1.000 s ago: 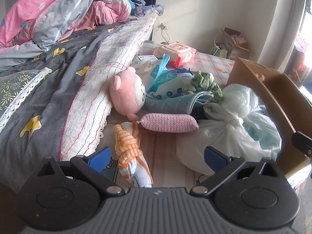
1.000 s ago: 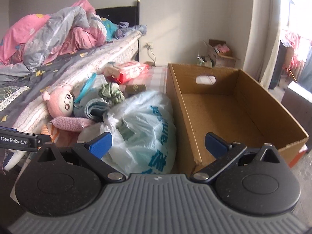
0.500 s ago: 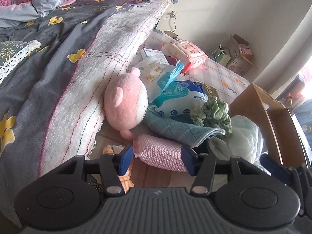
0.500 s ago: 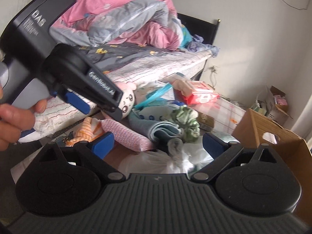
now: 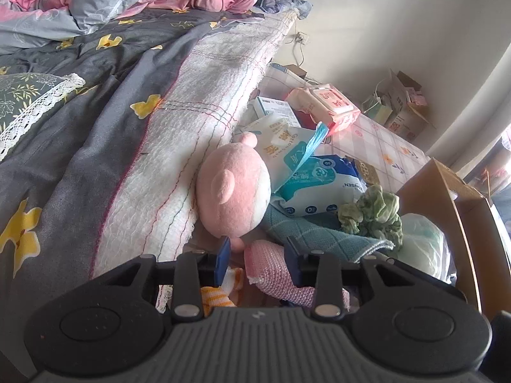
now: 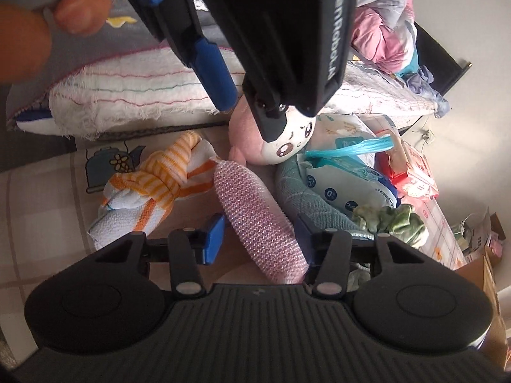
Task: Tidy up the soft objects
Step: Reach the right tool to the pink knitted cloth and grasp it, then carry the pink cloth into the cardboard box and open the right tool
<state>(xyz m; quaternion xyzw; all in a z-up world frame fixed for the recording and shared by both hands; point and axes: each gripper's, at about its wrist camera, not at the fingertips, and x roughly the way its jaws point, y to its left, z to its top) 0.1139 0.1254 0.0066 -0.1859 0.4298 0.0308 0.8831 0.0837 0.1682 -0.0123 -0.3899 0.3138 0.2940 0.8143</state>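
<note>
A pink knitted roll (image 6: 255, 217) lies on the floor mat beside a pink plush doll (image 5: 233, 194), also in the right wrist view (image 6: 287, 137). An orange-striped cloth (image 6: 153, 188) lies to the roll's left. My left gripper (image 5: 258, 260) is half shut, its jaws astride the roll's upper end (image 5: 271, 268) without squeezing it. My right gripper (image 6: 258, 236) is half shut too, its jaws astride the roll's lower end, the right finger touching it. The left gripper's body (image 6: 271, 41) fills the top of the right wrist view.
A bed with grey and white covers (image 5: 127, 121) runs along the left. Wipe packs (image 5: 319, 175), a teal towel (image 5: 322, 236), a green cloth (image 5: 373, 210) and a white plastic bag (image 5: 424, 245) are piled by the doll. A cardboard box (image 5: 460, 210) stands right.
Both grippers have dropped down onto the pink roll and narrowed their jaws around it. The right gripper swung from the box side to over the mat.
</note>
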